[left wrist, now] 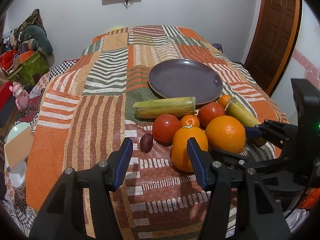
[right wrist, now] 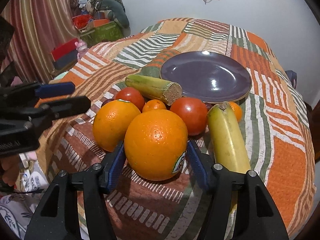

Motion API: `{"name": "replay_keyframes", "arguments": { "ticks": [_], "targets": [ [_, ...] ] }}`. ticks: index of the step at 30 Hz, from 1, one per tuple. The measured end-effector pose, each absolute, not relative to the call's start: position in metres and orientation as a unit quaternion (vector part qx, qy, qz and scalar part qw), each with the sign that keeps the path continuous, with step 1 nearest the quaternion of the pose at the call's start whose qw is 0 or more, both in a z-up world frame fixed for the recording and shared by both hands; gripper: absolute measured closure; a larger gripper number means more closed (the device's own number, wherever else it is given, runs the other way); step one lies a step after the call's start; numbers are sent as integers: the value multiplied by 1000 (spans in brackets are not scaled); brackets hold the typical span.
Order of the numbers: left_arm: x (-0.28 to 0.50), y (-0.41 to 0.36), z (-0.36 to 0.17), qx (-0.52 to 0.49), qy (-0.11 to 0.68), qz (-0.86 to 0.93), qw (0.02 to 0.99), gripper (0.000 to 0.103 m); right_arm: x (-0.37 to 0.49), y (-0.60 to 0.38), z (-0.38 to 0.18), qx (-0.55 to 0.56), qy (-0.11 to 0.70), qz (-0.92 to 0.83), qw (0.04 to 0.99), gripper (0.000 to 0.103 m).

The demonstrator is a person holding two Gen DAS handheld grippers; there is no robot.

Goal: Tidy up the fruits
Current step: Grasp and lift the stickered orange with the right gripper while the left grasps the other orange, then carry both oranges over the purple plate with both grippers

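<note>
Two oranges sit nearest me. My right gripper [right wrist: 155, 156], spread wide, flanks the stickered orange [right wrist: 156, 144] without pinching. My left gripper [left wrist: 160, 154], also spread, has the other orange [left wrist: 186, 148] behind its right finger; plate [left wrist: 185, 80] lies beyond.

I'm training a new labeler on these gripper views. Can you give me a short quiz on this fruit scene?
1. True or false: the purple plate holds fruit.
2. What sits between the right gripper fingers? A) tomato B) stickered orange C) banana
3. How many tomatoes show?

Key: 1 false, it is bare. 2 B, with the jaws open around it. 3 two: one left, one right. The left gripper is open too.
</note>
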State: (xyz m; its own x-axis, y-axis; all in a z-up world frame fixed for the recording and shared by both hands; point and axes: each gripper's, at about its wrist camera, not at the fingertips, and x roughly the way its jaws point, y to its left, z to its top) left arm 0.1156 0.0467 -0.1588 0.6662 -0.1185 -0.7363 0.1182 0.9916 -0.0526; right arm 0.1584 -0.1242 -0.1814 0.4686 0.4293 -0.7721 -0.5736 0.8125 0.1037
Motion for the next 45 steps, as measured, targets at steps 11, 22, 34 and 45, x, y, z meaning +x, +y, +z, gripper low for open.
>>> {"name": "replay_keyframes", "arguments": {
  "ticks": [11,22,34,45],
  "targets": [
    [124,30,-169,13,419,-87,904,41,155,-159,-139,-43,373,273,886,46],
    [143,10,-191,12,461,-122,879,41,156,-168,-127,-32,359,264,894,46],
    [159,8,-202,-8,473,-113,874,52,158,-170,-135,-23,370,270,888,46],
    [150,17,-169,-7,434,-107,895,52,162,-176,-134,-20,367,264,892,46]
  ]
}}
